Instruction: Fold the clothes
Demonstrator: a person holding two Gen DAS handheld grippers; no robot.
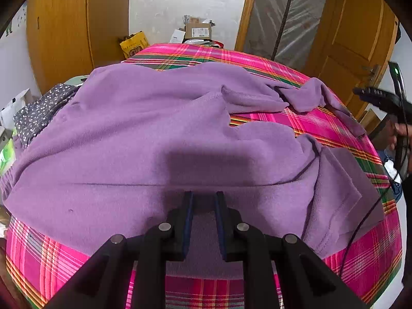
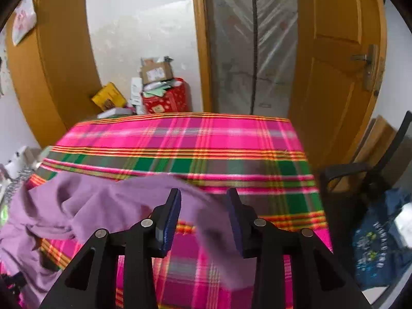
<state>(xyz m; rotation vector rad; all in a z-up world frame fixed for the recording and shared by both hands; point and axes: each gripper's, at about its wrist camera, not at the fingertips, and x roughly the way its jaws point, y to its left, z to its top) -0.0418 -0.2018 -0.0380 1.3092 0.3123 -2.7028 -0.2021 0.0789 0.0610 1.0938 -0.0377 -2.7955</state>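
Lying spread across pink plaid cloth (image 1: 334,126) covering the table: purple fleece garment (image 1: 144,139), wrinkled, one sleeve flopped out toward the far right corner, another flap folded over near the right edge. Hem hangs close to the near table edge.

Left gripper (image 1: 204,200): tips down on the fleece near the hem, jaws partly apart with purple fabric showing between the blue pads. Cannot tell whether the pads actually pinch a fold or just rest on the cloth.

Right gripper (image 2: 203,200): jaws spread, pads clear of anything. Blurred purple sleeve end below and between the fingers, not clamped. Also visible from the left wrist view at far right, off the table edge.

Grey dotted fabric (image 1: 38,113) bunched at the left side of the table. Cardboard box (image 2: 155,72) and red gift bag (image 2: 167,97) beyond the far edge, wooden door (image 2: 337,77) at right.
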